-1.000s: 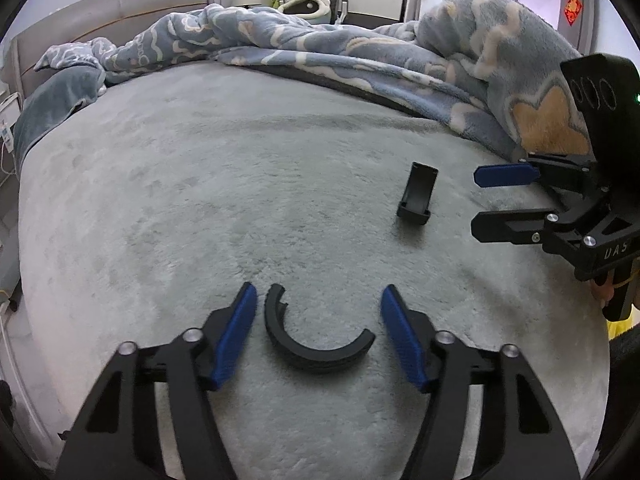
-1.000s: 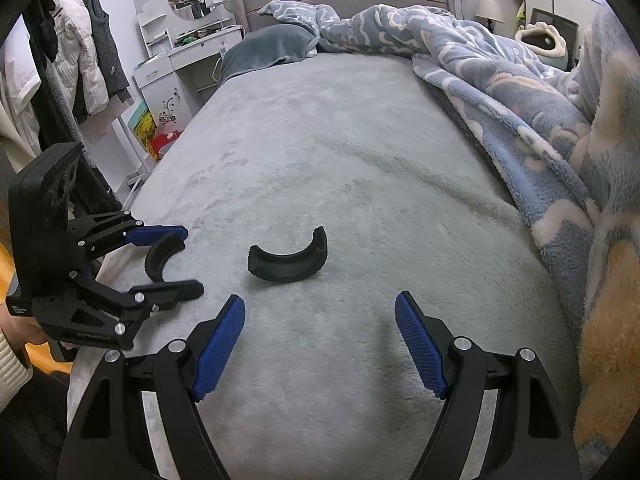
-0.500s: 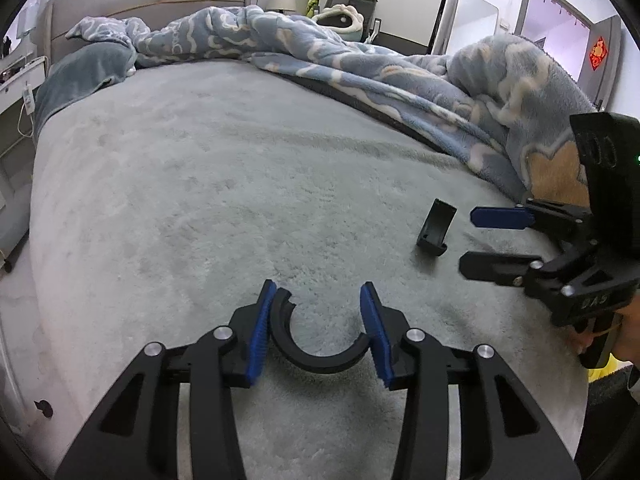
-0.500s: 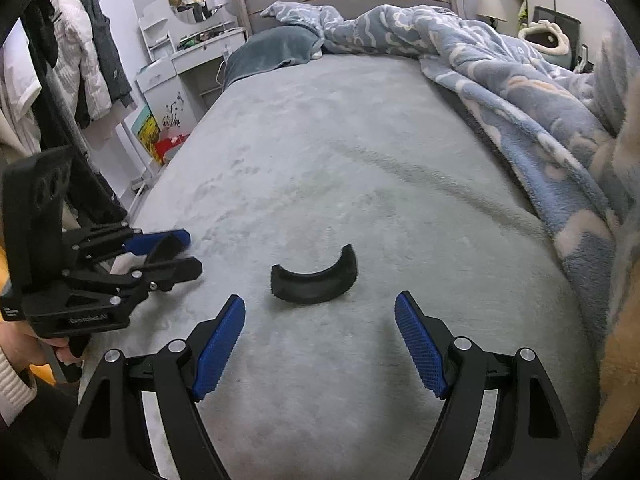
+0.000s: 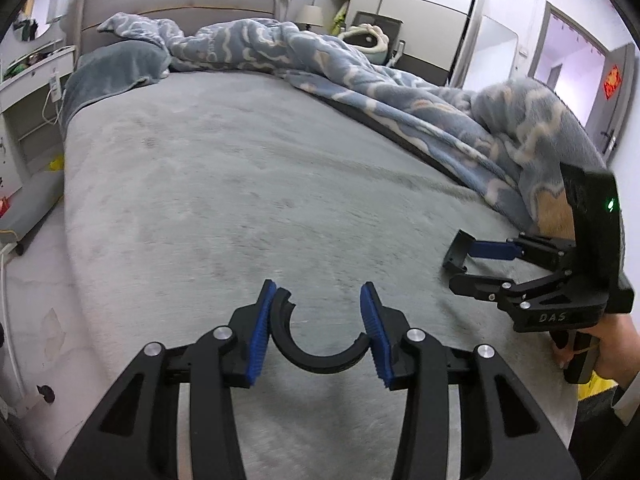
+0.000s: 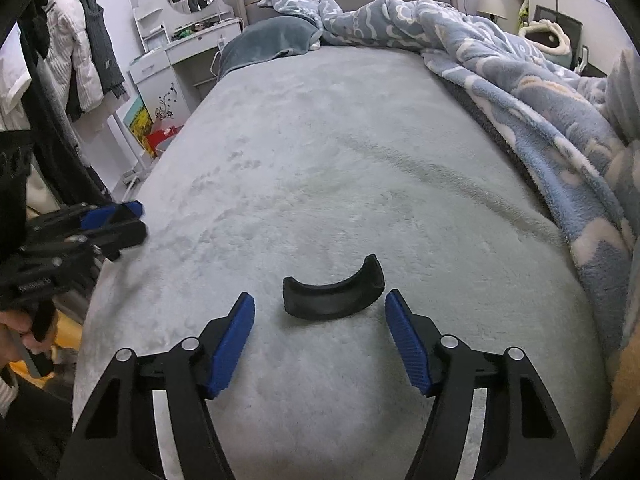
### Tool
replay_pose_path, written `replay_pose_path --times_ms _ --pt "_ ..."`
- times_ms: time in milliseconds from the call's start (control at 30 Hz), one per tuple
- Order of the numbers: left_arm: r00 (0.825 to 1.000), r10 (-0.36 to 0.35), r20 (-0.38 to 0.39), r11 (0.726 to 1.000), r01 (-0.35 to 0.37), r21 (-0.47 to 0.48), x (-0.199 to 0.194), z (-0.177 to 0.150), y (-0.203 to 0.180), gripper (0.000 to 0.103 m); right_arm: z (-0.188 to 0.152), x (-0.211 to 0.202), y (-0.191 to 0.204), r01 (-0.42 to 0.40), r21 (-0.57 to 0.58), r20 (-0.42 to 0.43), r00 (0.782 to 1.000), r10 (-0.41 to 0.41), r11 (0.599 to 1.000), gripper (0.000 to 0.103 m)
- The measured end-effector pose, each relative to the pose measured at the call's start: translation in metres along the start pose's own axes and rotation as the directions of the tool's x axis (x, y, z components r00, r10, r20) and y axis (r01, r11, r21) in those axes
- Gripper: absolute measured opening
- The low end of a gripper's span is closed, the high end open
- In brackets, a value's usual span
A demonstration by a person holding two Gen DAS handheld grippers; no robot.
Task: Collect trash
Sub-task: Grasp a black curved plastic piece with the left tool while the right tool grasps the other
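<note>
1. The left gripper is clamped on a black curved plastic half-ring, gripped across its two open ends by the blue ribbed pads and carried above the grey plush bedspread. Because only the tips of the arc are pinched, the piece could be squeezed inward and sprung out, or rotated between the pads.

2. The right gripper is held partly open, its jaws having just been narrowing, with nothing pressed between the pads. A second black curved plastic segment lies on the bedspread just ahead of the fingertips, between their lines but untouched.

3. If the jaws are closed before being advanced, the segment could be missed or nudged away over the soft pile.

4. If the fingertips are lowered too far, the plush fabric could be caught along with the segment.

5. The rumpled blue-and-white fleece blanket lies to the right; a flicked piece could be lost in its folds.
</note>
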State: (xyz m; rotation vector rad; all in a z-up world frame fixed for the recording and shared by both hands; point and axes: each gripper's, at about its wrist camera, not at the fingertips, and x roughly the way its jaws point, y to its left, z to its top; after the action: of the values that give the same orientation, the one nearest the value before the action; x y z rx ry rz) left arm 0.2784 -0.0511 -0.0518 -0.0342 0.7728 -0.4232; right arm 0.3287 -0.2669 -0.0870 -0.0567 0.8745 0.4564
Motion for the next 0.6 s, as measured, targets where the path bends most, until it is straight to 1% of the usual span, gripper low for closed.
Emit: replay_pose_path --times_ms 167,267,300,333,433,600 --pt "1.000 0.005 0.014 1.000 -0.005 -0.024 -0.011 0.001 0.011 0.046 0.004 0.005 0.001 0.017 0.006 -0.007 1.000 -0.017 1.000 0.063" --pt "1.000 0.013 0.011 1.000 -0.013 -0.023 -0.015 0.000 0.015 0.046 0.006 0.007 0.001 0.023 0.015 -0.012 1.000 -0.023 1.000 0.055" --pt "1.000 0.015 0.011 1.000 -0.015 -0.021 -0.017 0.000 0.015 0.046 0.006 0.007 0.001 0.024 0.016 -0.012 1.000 -0.024 1.000 0.049" --pt "1.000 0.017 0.012 1.000 -0.016 -0.021 -0.018 0.000 0.016 0.046 0.007 0.007 0.001 0.024 0.017 -0.011 1.000 -0.024 1.000 0.047" --pt "1.000 0.019 0.014 1.000 -0.018 -0.025 -0.021 -0.001 0.020 0.046 0.009 0.006 0.002 0.031 0.017 -0.006 1.000 -0.031 0.999 0.045" --pt "1.000 0.023 0.014 0.999 -0.023 -0.040 -0.030 -0.006 0.026 0.046 0.013 0.001 0.008 0.048 0.020 0.010 0.999 -0.048 0.999 0.045"
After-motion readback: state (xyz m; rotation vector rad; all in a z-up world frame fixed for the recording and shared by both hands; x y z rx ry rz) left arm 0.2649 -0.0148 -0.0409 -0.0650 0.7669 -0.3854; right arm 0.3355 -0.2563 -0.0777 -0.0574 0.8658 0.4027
